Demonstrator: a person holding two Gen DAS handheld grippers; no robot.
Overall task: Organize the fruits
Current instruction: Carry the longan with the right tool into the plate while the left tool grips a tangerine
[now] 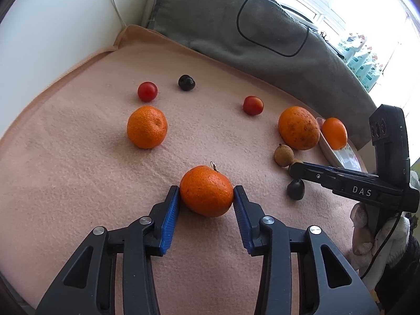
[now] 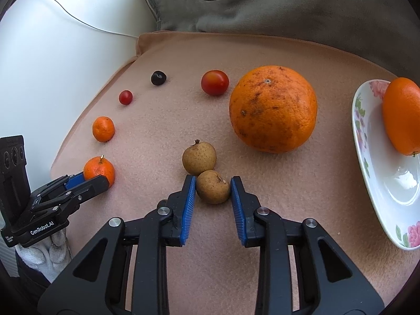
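Note:
My left gripper (image 1: pixel 206 191) is shut on a stemmed mandarin (image 1: pixel 206 191) resting on the pink blanket; this mandarin also shows in the right wrist view (image 2: pixel 99 171). My right gripper (image 2: pixel 213 187) is shut on a small brown fruit (image 2: pixel 213 187), which touches a second brown fruit (image 2: pixel 199 158) just beyond it. A big speckled orange (image 2: pixel 273 109) lies to the right. A floral plate (image 2: pixel 378 183) at the right edge holds one orange (image 2: pixel 403 115).
Another mandarin (image 1: pixel 147 127), two cherry tomatoes (image 1: pixel 147 91) (image 1: pixel 253 105) and a dark plum (image 1: pixel 186 82) lie farther back. A second dark fruit (image 1: pixel 295 189) sits under the right gripper's finger. A grey cushion (image 1: pixel 236 26) with a black cable borders the blanket's far edge.

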